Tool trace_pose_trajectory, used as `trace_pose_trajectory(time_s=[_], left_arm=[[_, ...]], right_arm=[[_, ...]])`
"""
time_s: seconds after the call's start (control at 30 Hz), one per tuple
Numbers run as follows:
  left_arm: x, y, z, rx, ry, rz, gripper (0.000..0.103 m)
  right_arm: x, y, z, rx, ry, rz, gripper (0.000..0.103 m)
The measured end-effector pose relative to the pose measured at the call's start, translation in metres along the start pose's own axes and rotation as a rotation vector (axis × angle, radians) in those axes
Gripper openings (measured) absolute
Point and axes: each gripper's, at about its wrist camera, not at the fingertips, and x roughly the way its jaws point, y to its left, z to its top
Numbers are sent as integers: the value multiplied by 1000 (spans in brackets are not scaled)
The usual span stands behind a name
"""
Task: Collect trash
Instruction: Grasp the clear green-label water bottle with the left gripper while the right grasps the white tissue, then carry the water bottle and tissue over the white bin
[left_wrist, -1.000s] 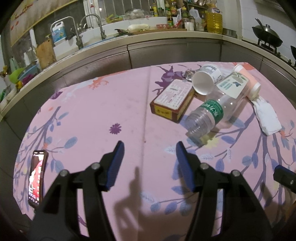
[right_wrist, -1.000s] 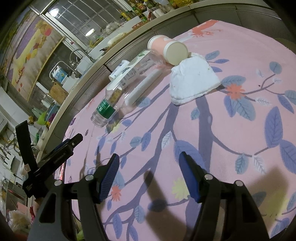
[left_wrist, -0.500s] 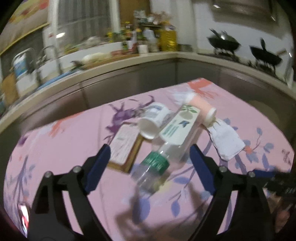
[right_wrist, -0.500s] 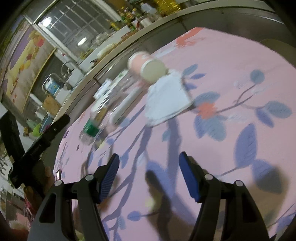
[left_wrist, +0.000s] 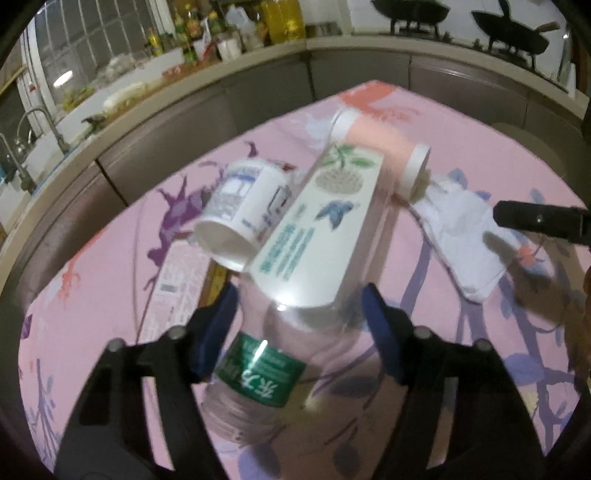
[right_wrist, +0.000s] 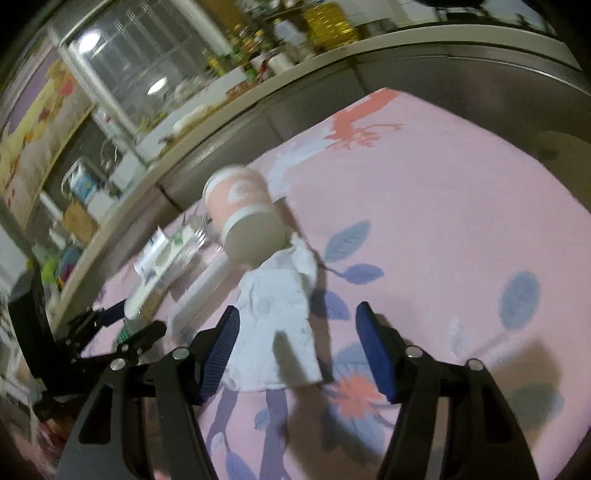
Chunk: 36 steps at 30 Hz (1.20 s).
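Observation:
In the left wrist view a clear plastic bottle (left_wrist: 258, 384) with a green label lies on the pink tablecloth (left_wrist: 92, 295). My left gripper (left_wrist: 299, 299) straddles it with its jaws closing, and the pads do not visibly press on it. A white carton (left_wrist: 317, 229) lies across the bottle, beside a tipped white paper cup (left_wrist: 240, 218), a pink cup (left_wrist: 380, 147) and a flat red box (left_wrist: 181, 273). My right gripper (right_wrist: 298, 314) hovers over a crumpled white tissue (right_wrist: 280, 325), jaws closing, with the tissue between them near the left finger. The pink cup (right_wrist: 243, 218) lies just beyond.
A kitchen counter (left_wrist: 258, 59) with a sink, bottles and jars curves behind the table, with woks (left_wrist: 509, 40) on a stove at the right. The right gripper's finger (left_wrist: 539, 221) shows over the tissue (left_wrist: 465, 236). The left gripper (right_wrist: 122, 332) sits close on the left.
My left gripper has moved in and rolled, opened wide, then narrowed around the bottle. My right gripper has slid up to the tissue and its jaws have narrowed.

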Motion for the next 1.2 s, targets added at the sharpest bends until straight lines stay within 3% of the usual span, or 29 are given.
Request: trace_pose_trajectory(time_s=[0.07,0.13,0.3,0.33,0.37,0.47,0.57,0.6,0.63,0.7,0.73,0.77,0.9,0.97,1.03,1.2], left_arm=[[-2,-2,-1,7,-3,2,63],[-7,-3,-4,7,0,5,60],[-33,-7,-20,-22,-18,-2,45],[-41,-9,-25,-33,-27,-1,33],[-49,-11,-28,-45,-38,-1,0],[-65,-11,-40,-113,-19,-87,0],[-62,-15,-45,-122,18,-81,0],[-59,-15,-45,-119,32,-72,1],[-55,-16,-43,-112,54,-49,10],[-55,-15,-37,-103,52,-32,43],[-59,-16,-32,-83,18,-13,66],[-64,-20,-26,-41,-29,-3,74],[-63,-43,-3,225,-95,27,85],[-55,-50,6,344,-118,38,89],[-40,-56,13,469,-120,41,89],[-4,-66,20,691,-25,-76,90]], right_arm=[[10,5,-3,-28,44,22,19],[13,9,-12,-43,69,44,7],[-12,13,-39,-20,55,116,2],[-19,12,-45,-13,55,132,1],[-26,9,-52,-1,58,157,1],[-46,2,-74,26,60,218,1],[-60,-6,-88,21,51,179,1],[-61,-9,-90,23,55,171,1],[-63,-12,-90,32,54,163,1],[-65,-22,-93,93,38,159,2],[-65,-28,-94,129,33,176,3],[-64,-34,-95,175,33,202,6],[-68,-46,-96,218,23,219,23],[-73,-41,-92,186,4,197,48],[-78,-35,-87,157,-17,168,63],[-75,-23,-78,72,2,118,65]])
